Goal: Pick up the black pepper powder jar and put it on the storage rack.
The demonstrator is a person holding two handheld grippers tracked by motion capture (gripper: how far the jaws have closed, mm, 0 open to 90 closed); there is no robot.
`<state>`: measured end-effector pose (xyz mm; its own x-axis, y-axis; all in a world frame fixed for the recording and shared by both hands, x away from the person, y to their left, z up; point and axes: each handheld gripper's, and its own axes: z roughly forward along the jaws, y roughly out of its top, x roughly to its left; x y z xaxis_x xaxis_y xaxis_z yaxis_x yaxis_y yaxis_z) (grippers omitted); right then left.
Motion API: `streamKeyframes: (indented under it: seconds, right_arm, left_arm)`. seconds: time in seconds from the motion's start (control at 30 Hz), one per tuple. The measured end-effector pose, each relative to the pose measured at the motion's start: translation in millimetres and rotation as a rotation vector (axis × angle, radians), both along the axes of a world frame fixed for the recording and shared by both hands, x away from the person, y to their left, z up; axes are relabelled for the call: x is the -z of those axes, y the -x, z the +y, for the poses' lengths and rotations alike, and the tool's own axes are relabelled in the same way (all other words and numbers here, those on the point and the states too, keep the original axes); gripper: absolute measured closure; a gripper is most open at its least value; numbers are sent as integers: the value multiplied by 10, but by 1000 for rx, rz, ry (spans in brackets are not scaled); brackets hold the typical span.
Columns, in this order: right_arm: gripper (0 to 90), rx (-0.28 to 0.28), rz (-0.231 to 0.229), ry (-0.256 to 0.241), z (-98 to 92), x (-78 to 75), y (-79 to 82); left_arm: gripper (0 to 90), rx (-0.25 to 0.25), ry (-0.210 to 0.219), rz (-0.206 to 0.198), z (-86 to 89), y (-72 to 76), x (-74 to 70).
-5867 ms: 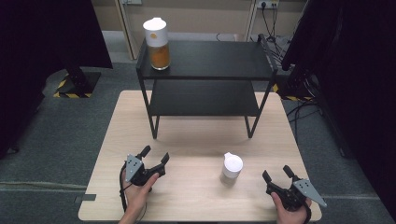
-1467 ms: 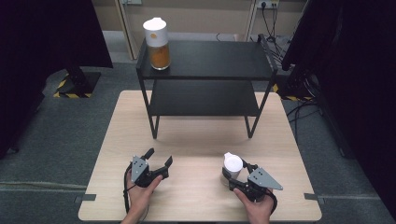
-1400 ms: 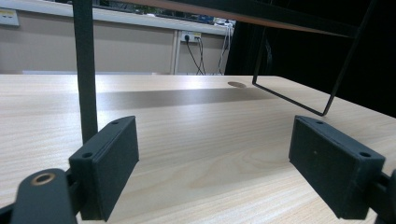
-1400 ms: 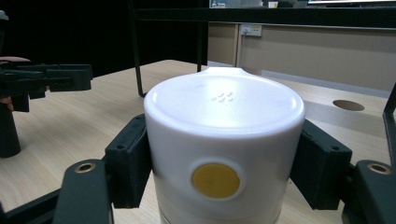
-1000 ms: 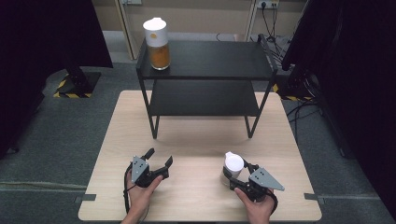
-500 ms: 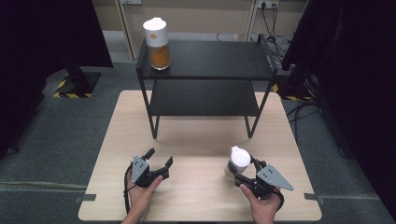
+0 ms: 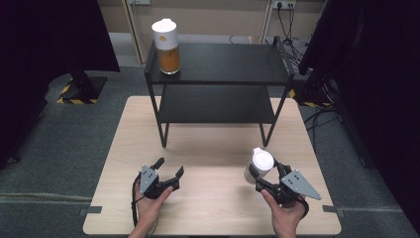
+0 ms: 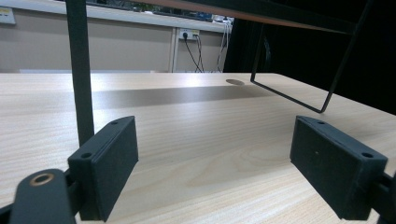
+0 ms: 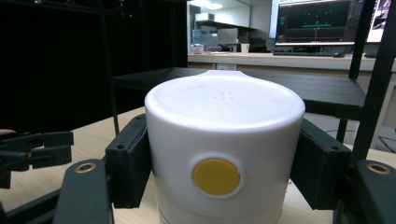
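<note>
Standing upright near the front right part of the wooden table, the white jug keeps its long axis vertical, or close to it; in the high view it seems to lean a touch toward the shelf. Its lid spout points away from the person, toward the black shelf rack, and in the right gripper view a round yellow button on its wall faces back at the hand. I cannot tell whether its base rests on the wood or hangs just above it.

The right gripper has its jaws pinching the jug on either side just under the lid, both pads pressed flat against the white wall. The rack's right front leg stands near, just beyond the jug, and the table's right edge is not far from the hand. To the left there is bare wood all the way across to the other hand.

The left gripper lies low over the front left of the table, jaws spread wide with nothing between them, its pads aimed at the rack's front left leg. A second jug with orange contents stands on the rack's top shelf, at its left end, well apart from both hands.
</note>
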<state>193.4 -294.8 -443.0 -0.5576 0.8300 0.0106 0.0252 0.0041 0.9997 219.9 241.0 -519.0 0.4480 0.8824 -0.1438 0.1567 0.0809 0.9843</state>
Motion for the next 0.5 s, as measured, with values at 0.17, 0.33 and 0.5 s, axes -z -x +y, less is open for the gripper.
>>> streamKeyframes:
  seconds: [0.17,0.33,0.5]
  right_arm:
    - [308,8,-8,-6,-6,-21,0]
    - [308,14,-16,-11,-17,-36,0]
    - [308,24,-25,-19,-26,-70,2]
  left_arm:
    - [142,7,8,12,19,-16,-10]
    - [143,6,9,15,20,-18,-13]
    - [144,6,8,14,19,-17,-13]
